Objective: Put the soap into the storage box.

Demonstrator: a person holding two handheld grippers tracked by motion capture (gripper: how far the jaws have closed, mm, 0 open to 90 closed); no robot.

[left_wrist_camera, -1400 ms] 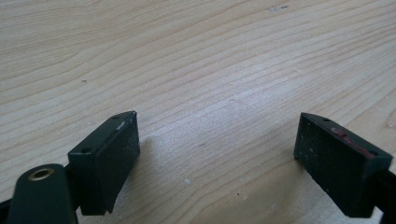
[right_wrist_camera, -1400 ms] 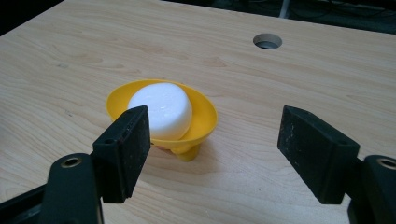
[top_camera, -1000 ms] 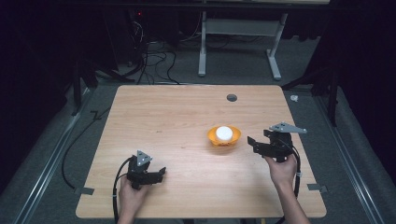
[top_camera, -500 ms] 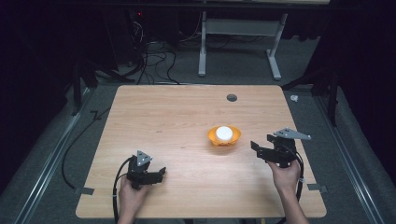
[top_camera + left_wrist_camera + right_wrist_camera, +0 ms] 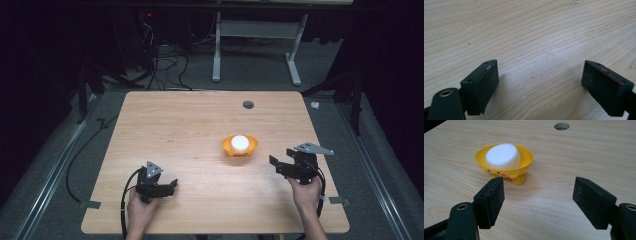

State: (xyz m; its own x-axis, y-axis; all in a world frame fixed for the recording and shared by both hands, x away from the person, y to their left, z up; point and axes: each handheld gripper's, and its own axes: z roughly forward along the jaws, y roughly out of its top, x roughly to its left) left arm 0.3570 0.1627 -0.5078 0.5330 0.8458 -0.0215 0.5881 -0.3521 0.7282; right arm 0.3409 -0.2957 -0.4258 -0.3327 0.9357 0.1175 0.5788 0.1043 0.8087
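The right gripper [image 5: 281,167], jaws apart, has been drawn back toward lower right, leaving the yellow bowl [image 5: 240,145] released; the left gripper [image 5: 165,188] is held open, idle

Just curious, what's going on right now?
Both grippers open: left gripper, right gripper. White puck sits in yellow dish, untouched. Path clear.

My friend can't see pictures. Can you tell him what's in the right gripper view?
A white round block sits in a small yellow bowl on a wooden table. In front of it the right gripper has its two black jaws wide apart, holding nothing. A round hole is in the table farther back.
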